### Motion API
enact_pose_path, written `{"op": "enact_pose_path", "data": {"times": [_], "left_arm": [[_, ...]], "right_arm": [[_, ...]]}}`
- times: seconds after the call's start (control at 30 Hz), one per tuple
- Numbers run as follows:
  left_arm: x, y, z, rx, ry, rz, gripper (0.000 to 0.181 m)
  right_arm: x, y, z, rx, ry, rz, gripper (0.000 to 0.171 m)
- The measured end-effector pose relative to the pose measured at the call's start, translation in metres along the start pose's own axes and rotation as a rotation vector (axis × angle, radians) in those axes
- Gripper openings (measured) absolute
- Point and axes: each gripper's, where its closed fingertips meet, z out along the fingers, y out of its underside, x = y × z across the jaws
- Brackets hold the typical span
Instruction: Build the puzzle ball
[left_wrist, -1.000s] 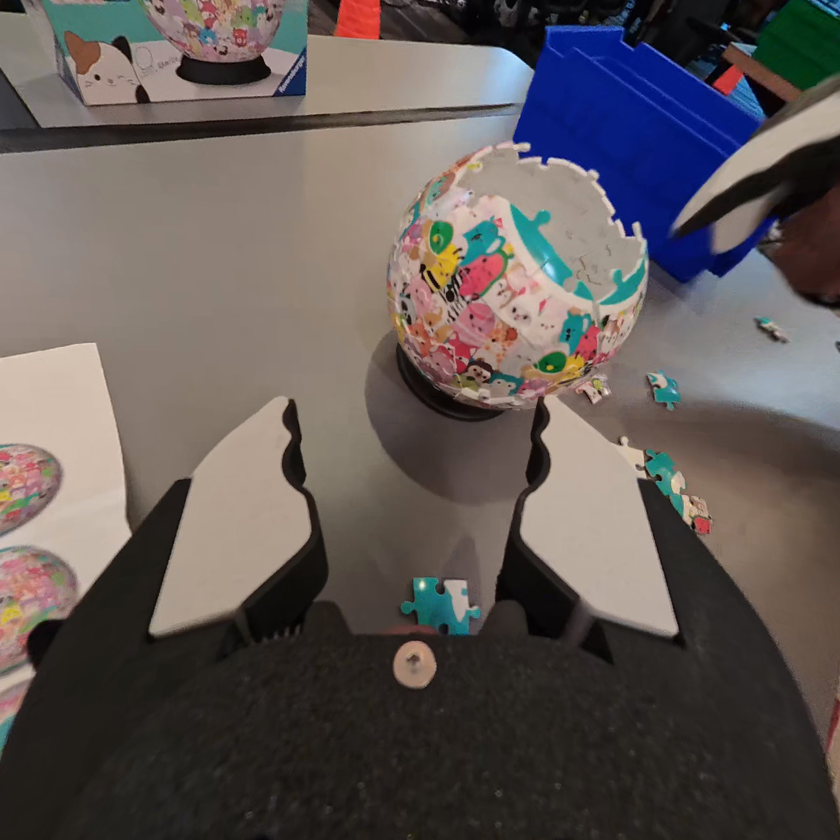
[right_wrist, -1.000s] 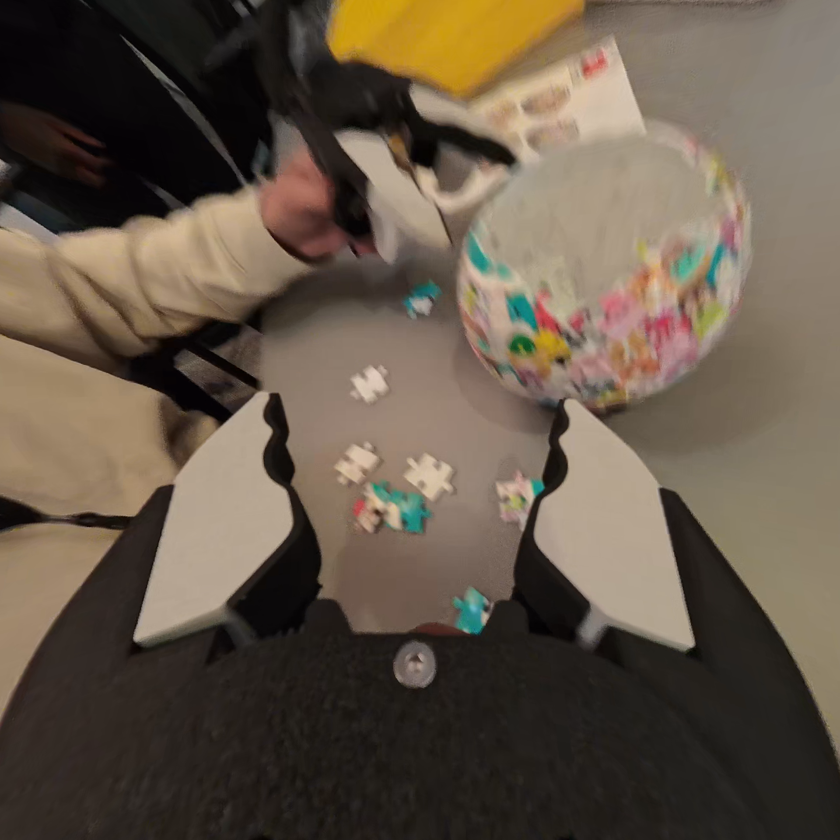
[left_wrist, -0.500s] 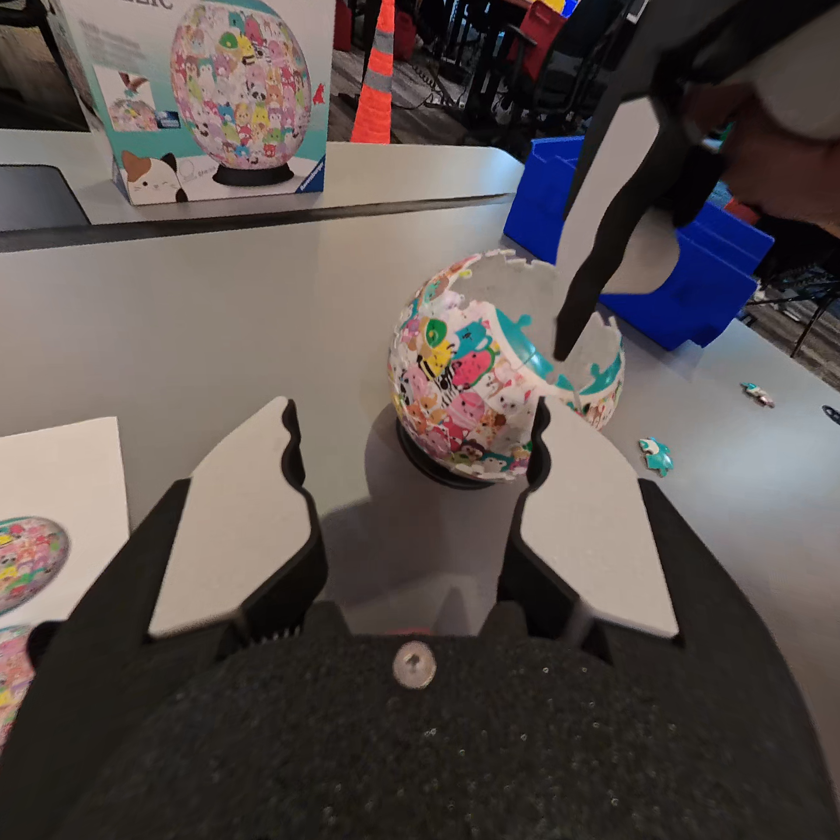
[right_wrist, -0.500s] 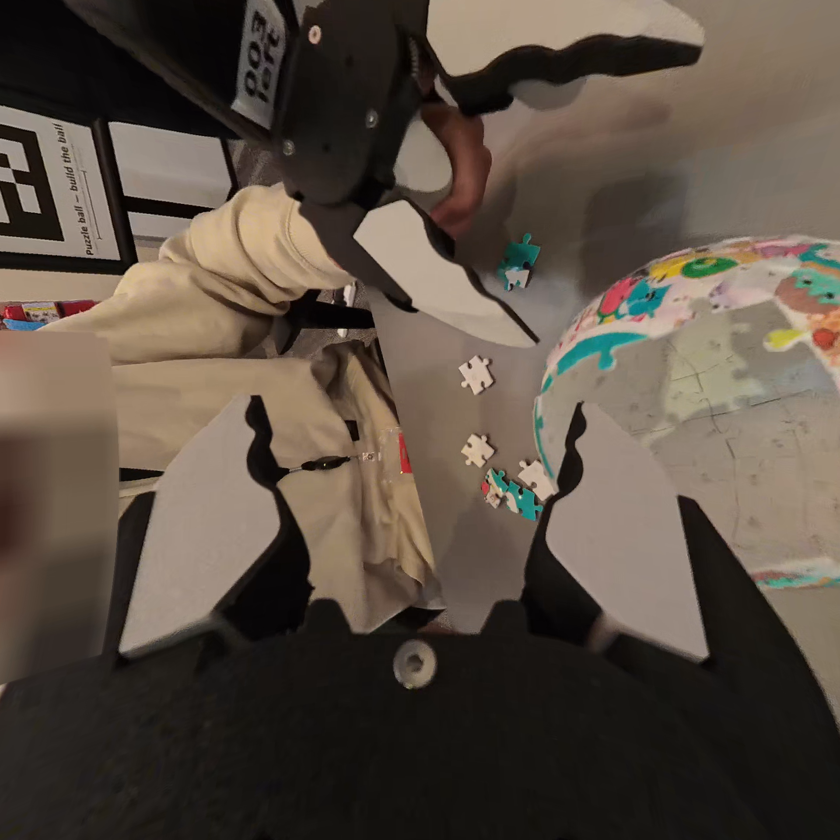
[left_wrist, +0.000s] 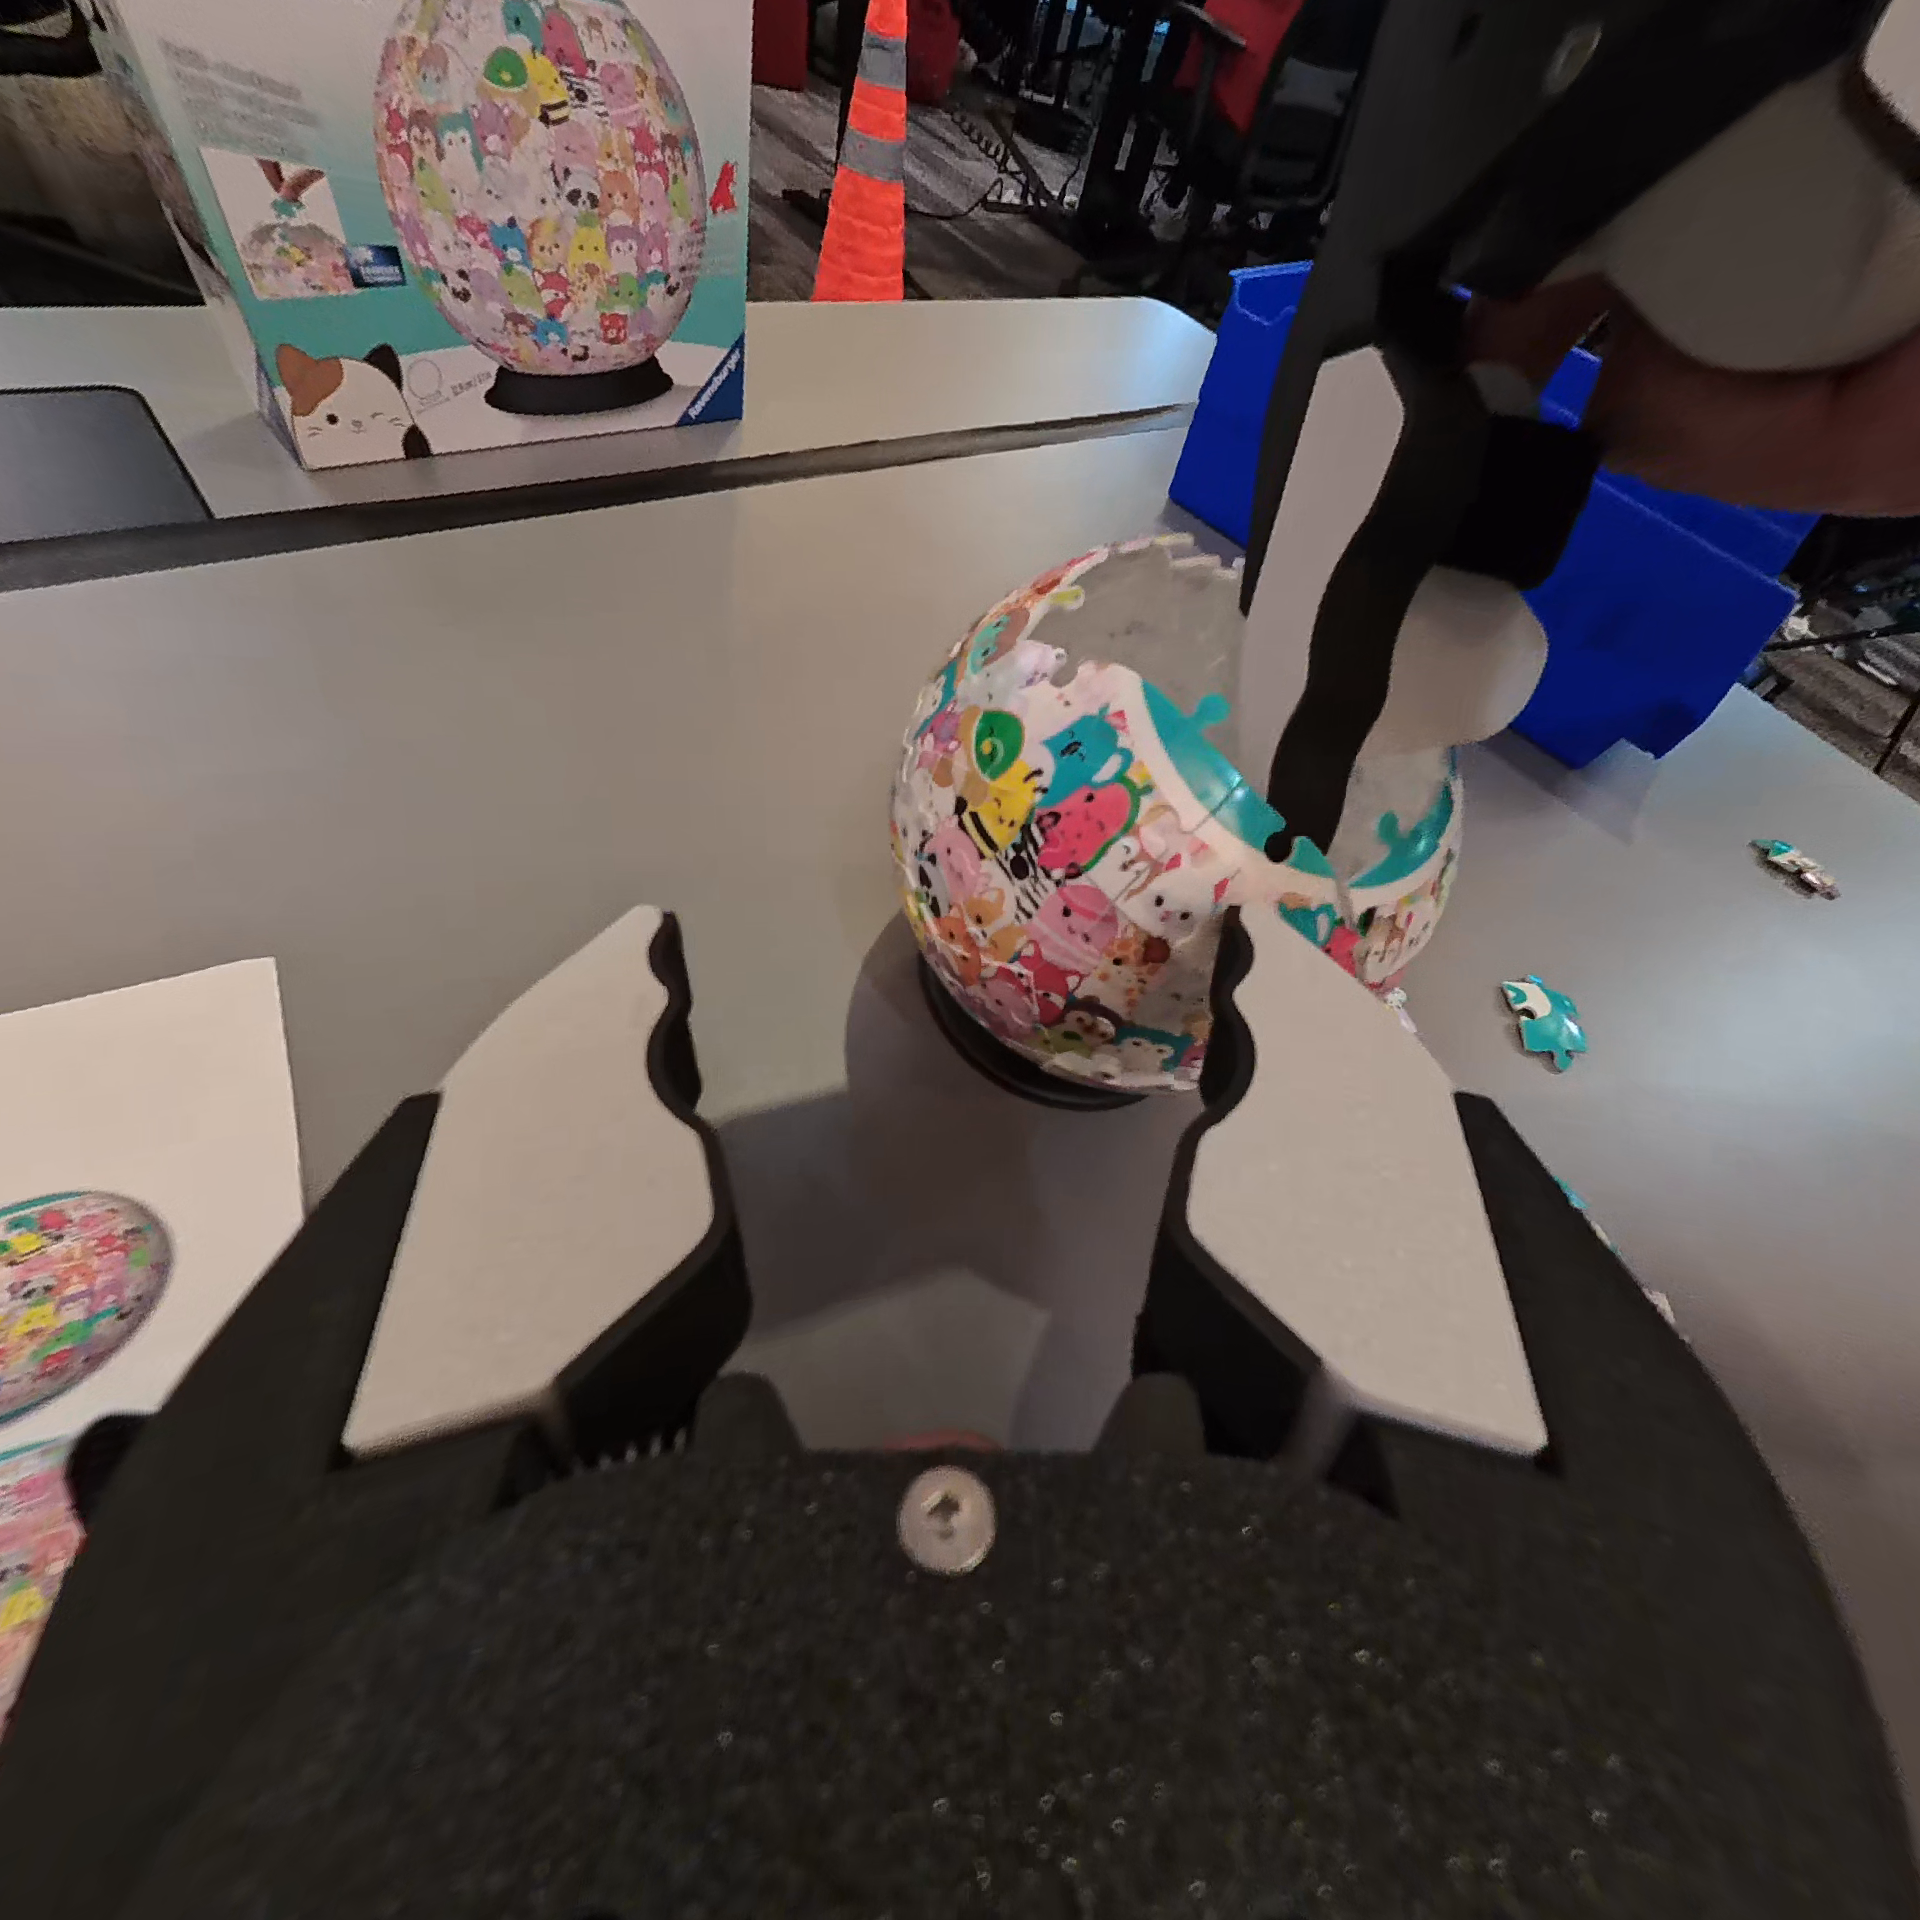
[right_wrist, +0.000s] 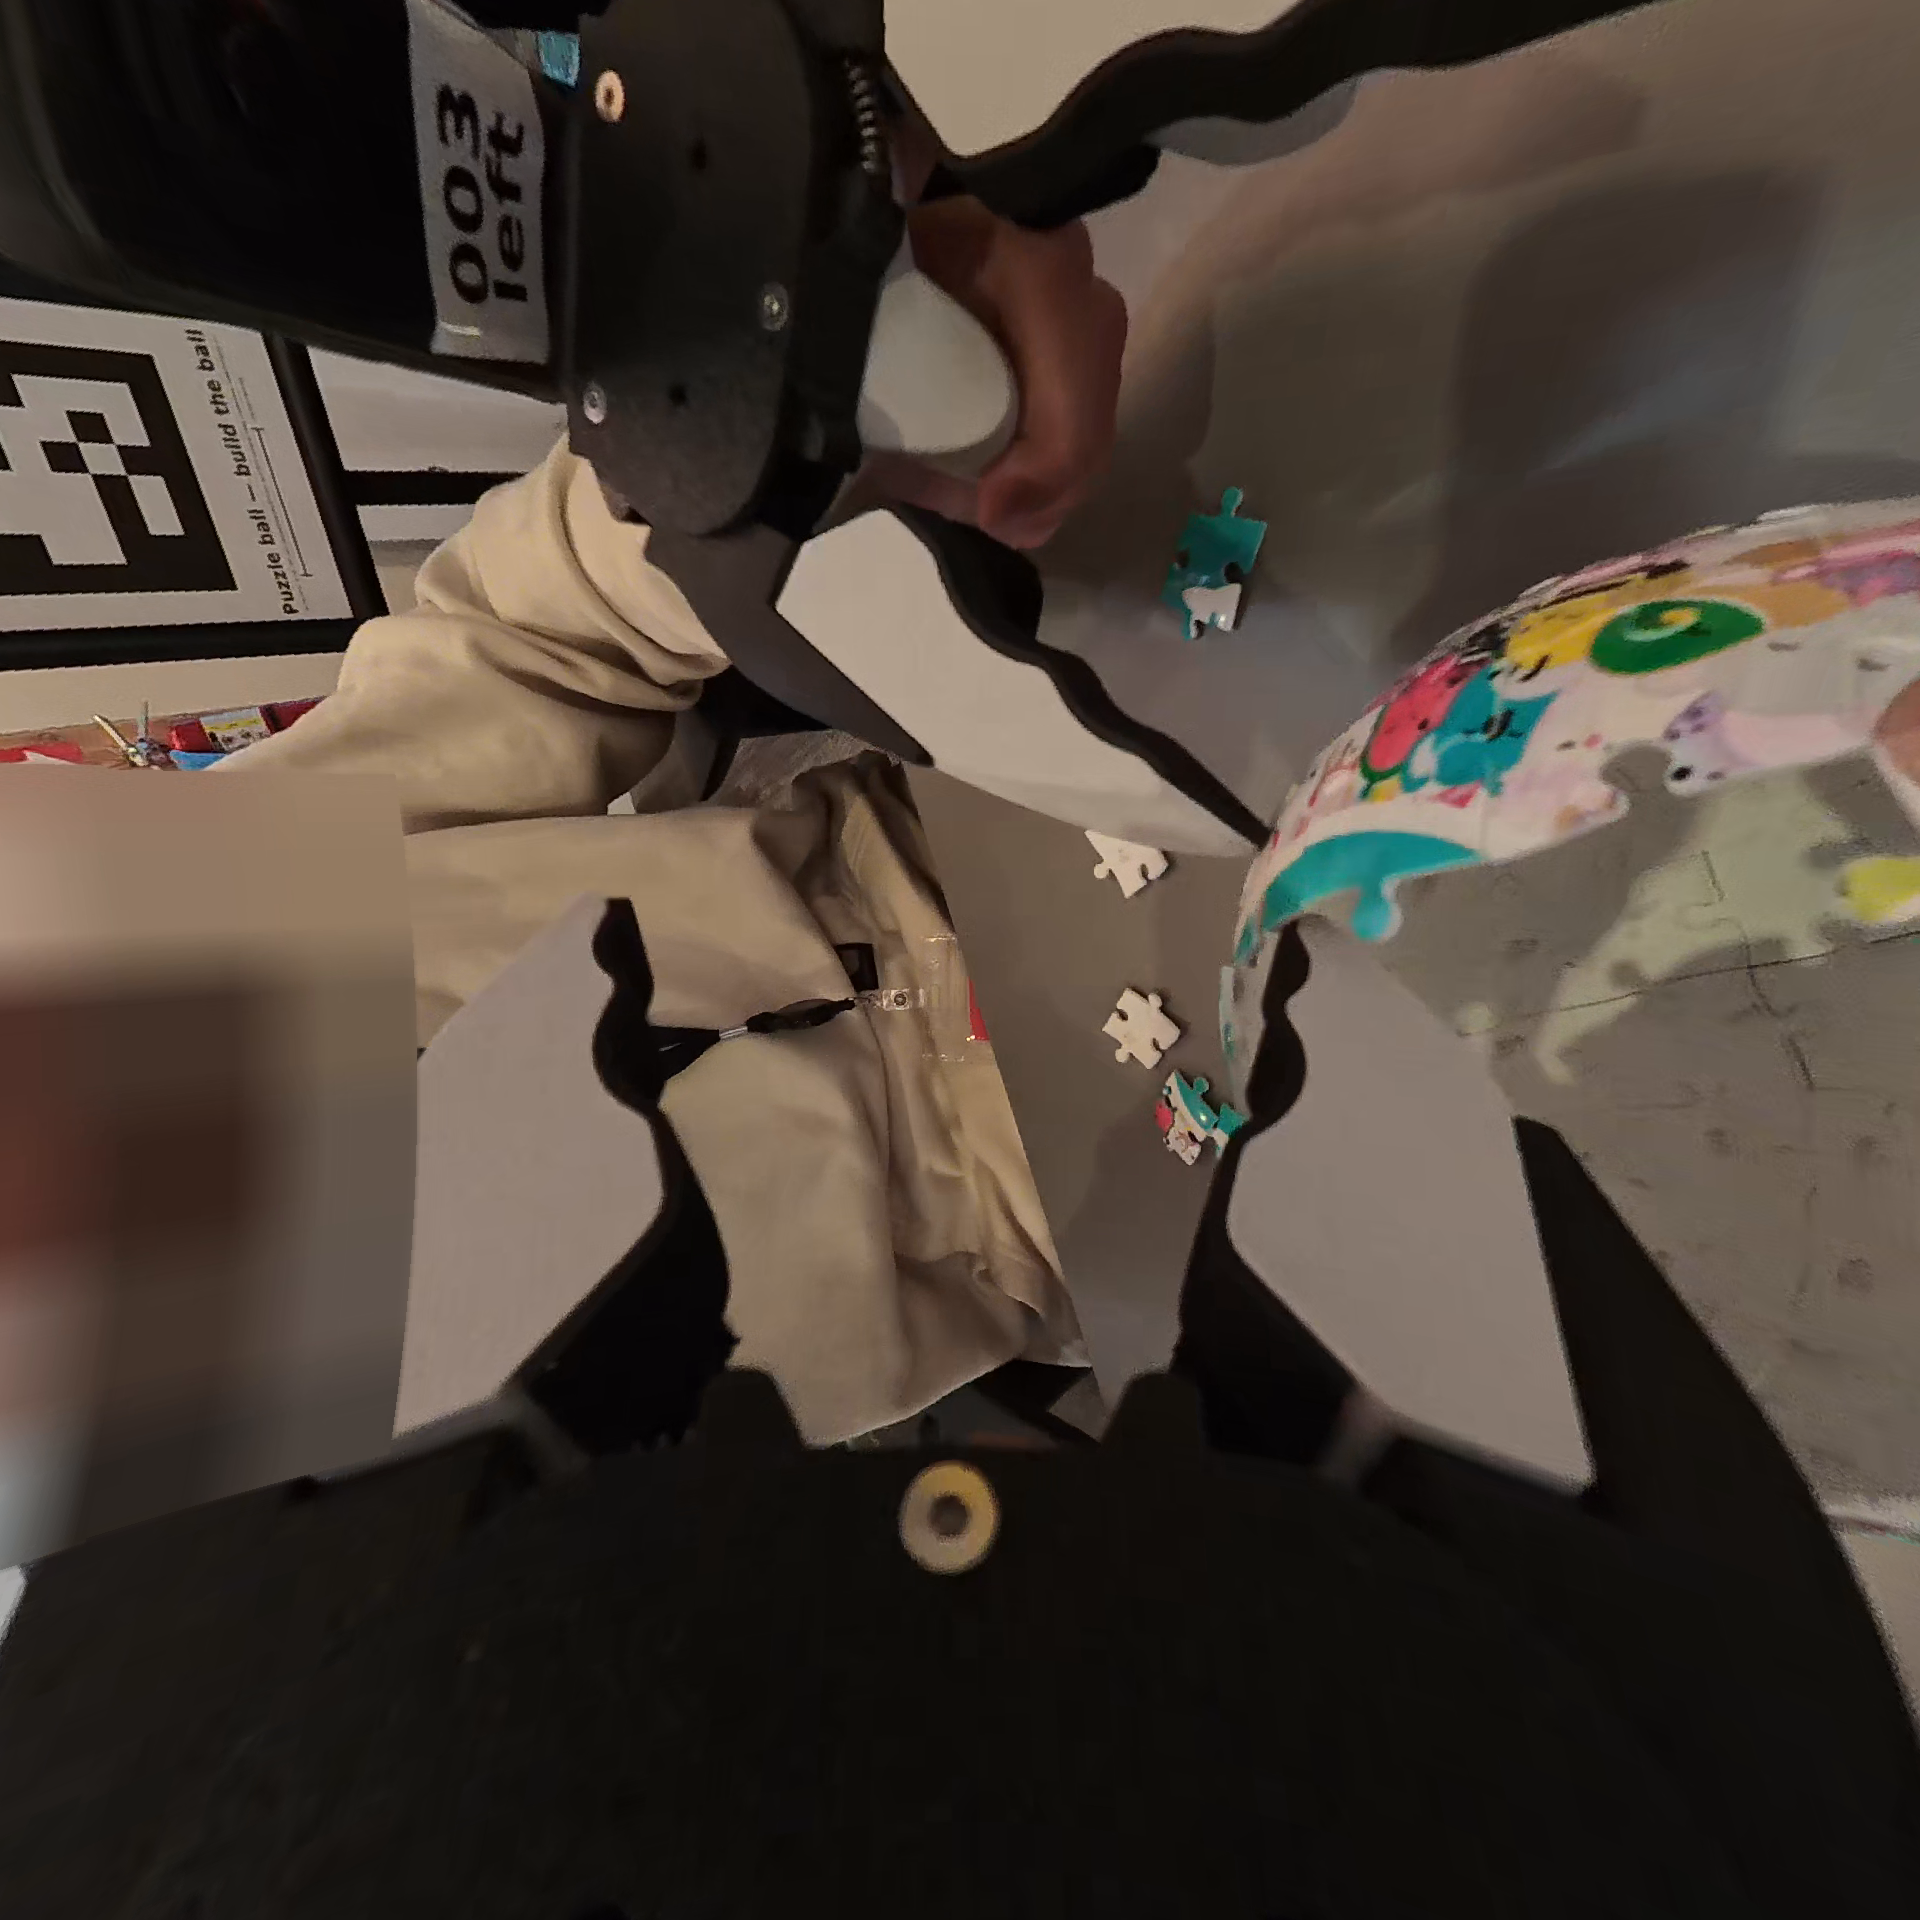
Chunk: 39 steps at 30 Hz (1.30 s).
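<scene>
Table: grey top (left_wrist: 436, 748) carried the work, with a blue bin (left_wrist: 1662, 582) at its far right edge and a puzzle box (left_wrist: 468, 229) on the surface behind.
Puzzle ball: part-built sphere (left_wrist: 1070, 873) sat on a dark round stand (left_wrist: 997, 1060) mid-table, its top open with a jagged rim.
Handling: it looked light, hollow and fragile; a squeeze would likely pop the pieces apart, so steadying it low near the stand seemed safest.
Right gripper: jaws spread wide (right_wrist: 940, 1013), empty, one finger (left_wrist: 1309, 665) reaching down to the ball's open rim.
Left gripper: also wide and empty (left_wrist: 940, 1023), poised just short of the ball.
Loose pieces: several lay scattered beside the ball, among them a teal one (right_wrist: 1210, 561).
</scene>
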Motion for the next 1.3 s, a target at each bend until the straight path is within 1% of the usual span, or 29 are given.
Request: {"op": "enact_pose_path", "data": {"times": [0.17, 0.27, 0.37, 0.53, 0.57, 0.63, 0.7, 0.73, 0.83, 0.87, 0.93, 1.0, 1.07, 1.13, 1.17, 1.23, 1.3], "left_arm": [[0.000, 0.001, 0.000, 0.001, -0.001, 0.006, 0.095], [0.002, 0.002, -0.005, -0.005, 0.008, 0.017, 0.096], [0.002, -0.003, -0.012, 0.021, -0.002, 0.043, 0.094], [-0.003, 0.000, -0.018, 0.005, -0.019, 0.046, 0.094], [-0.006, 0.003, -0.019, 0.000, -0.023, 0.035, 0.093], [-0.011, 0.010, -0.022, -0.012, -0.023, -0.001, 0.092], [-0.012, 0.020, -0.020, -0.037, 0.001, -0.040, 0.092], [-0.012, 0.025, -0.018, -0.055, 0.021, -0.053, 0.092], [0.001, 0.041, -0.011, -0.112, 0.131, -0.062, 0.092], [0.004, 0.046, -0.008, -0.133, 0.150, -0.055, 0.093], [0.014, 0.055, -0.004, -0.172, 0.187, -0.007, 0.094], [0.021, 0.060, -0.001, -0.203, 0.185, 0.068, 0.098], [0.026, 0.063, 0.000, -0.219, 0.177, 0.117, 0.099], [0.031, 0.064, 0.002, -0.222, 0.190, 0.118, 0.098], [0.033, 0.065, 0.003, -0.226, 0.199, 0.111, 0.096], [0.036, 0.069, 0.003, -0.244, 0.220, 0.100, 0.086], [0.037, 0.065, 0.001, -0.218, 0.225, 0.066, 0.084]], "right_arm": [[-0.001, -0.001, 0.000, 0.004, -0.031, 0.021, 0.109], [0.001, -0.002, -0.001, 0.004, -0.041, 0.028, 0.104], [0.004, -0.003, -0.002, 0.002, -0.039, 0.035, 0.102], [0.004, -0.003, -0.003, -0.018, 0.000, 0.010, 0.104], [0.001, -0.003, -0.005, -0.012, 0.016, -0.014, 0.104], [0.001, -0.001, -0.011, -0.004, 0.111, -0.084, 0.102], [-0.008, 0.002, -0.017, 0.016, 0.161, -0.177, 0.099], [-0.013, 0.004, -0.020, 0.029, 0.183, -0.220, 0.095], [-0.009, 0.008, -0.029, 0.070, 0.337, -0.340, 0.096], [-0.008, 0.009, -0.033, 0.088, 0.386, -0.382, 0.093], [-0.017, 0.008, -0.045, 0.173, 0.464, -0.495, 0.088], [-0.034, 0.007, -0.060, 0.362, 0.501, -0.620, 0.086], [-0.040, 0.014, -0.070, 0.564, 0.484, -0.673, 0.098], [-0.034, 0.026, -0.069, 0.687, 0.409, -0.627, 0.096], [-0.032, 0.030, -0.064, 0.709, 0.360, -0.587, 0.103], [-0.026, 0.036, -0.049, 0.671, 0.312, -0.535, 0.113], [-0.033, 0.038, -0.041, 0.646, 0.259, -0.524, 0.126]]}}
